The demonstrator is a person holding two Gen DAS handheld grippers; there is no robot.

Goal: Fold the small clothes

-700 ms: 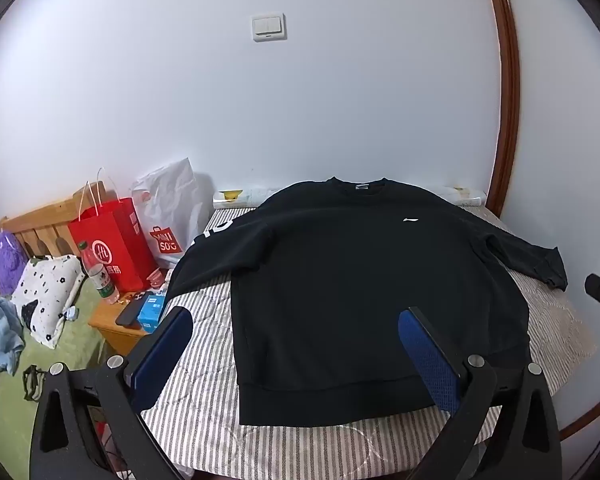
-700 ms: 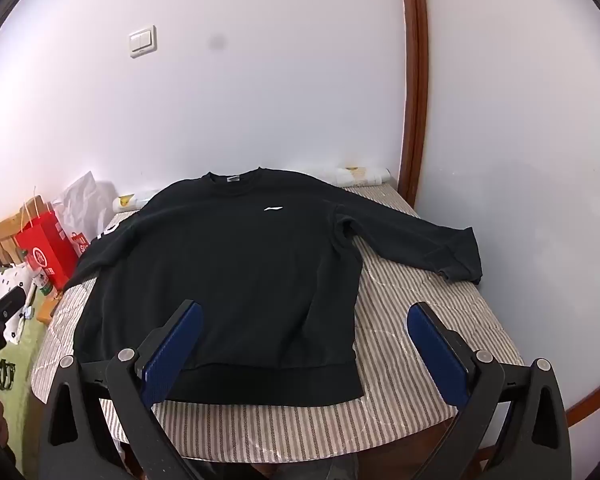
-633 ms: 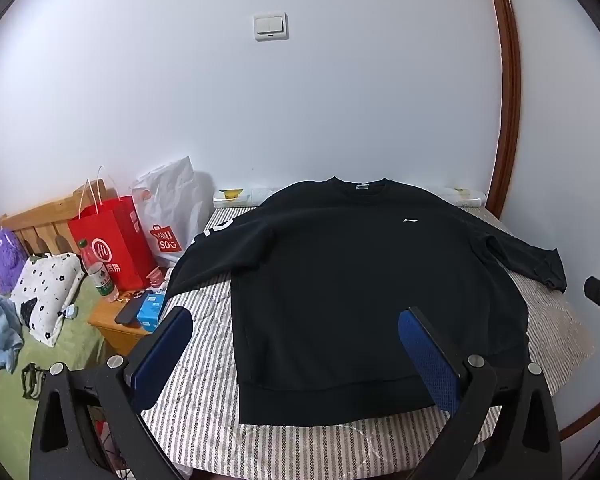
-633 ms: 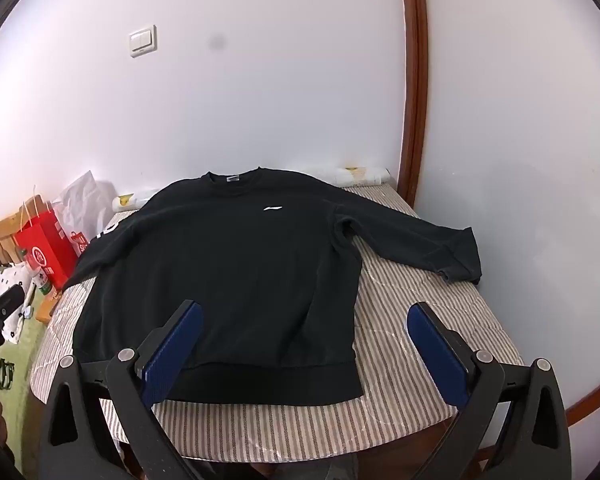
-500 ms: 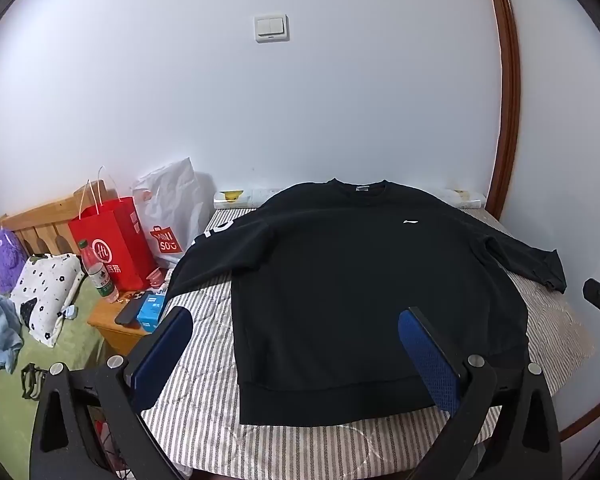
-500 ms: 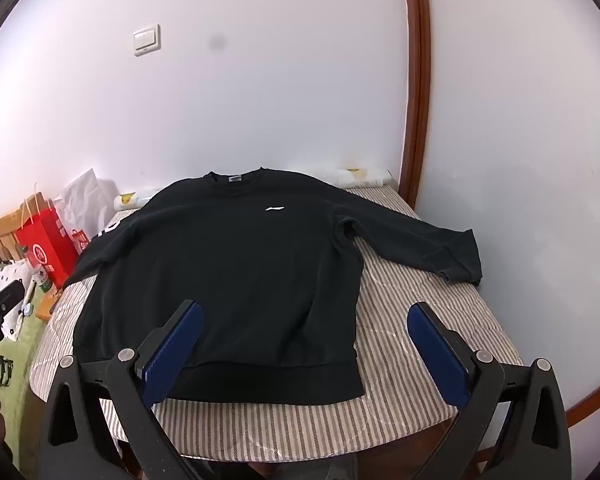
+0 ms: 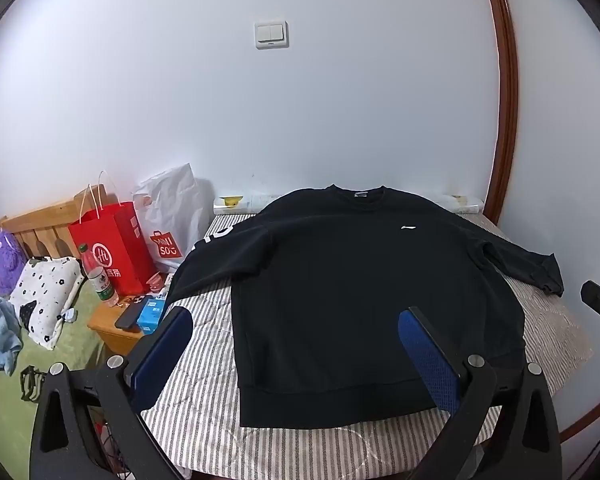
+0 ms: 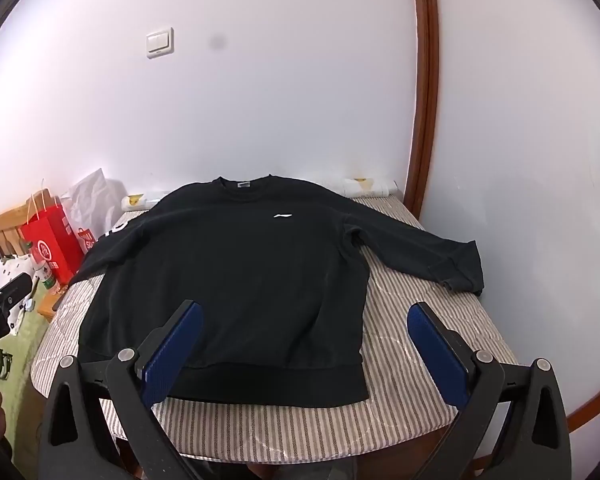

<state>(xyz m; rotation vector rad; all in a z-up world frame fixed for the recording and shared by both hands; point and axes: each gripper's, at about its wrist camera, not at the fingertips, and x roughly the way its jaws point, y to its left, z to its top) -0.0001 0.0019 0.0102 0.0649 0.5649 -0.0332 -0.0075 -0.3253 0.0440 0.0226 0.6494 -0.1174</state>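
Note:
A black sweatshirt (image 7: pixel 352 280) with a small white chest logo lies flat, face up, on a striped table cover (image 7: pixel 204 392), both sleeves spread out; it also shows in the right wrist view (image 8: pixel 240 280). My left gripper (image 7: pixel 296 320) is open and empty, held above the hem near its left side. My right gripper (image 8: pixel 304 312) is open and empty, above the hem's right corner. The right sleeve cuff (image 8: pixel 460 264) rests near the table's right edge. The left sleeve (image 7: pixel 204 256) hangs over the left edge.
A red paper bag (image 7: pixel 112 248), a white shopping bag (image 7: pixel 172 216) and a bottle (image 7: pixel 100 280) stand left of the table. A small wooden stand (image 7: pixel 116 332) holds a phone and blue box. The wall and a brown door frame (image 8: pixel 424 120) are behind.

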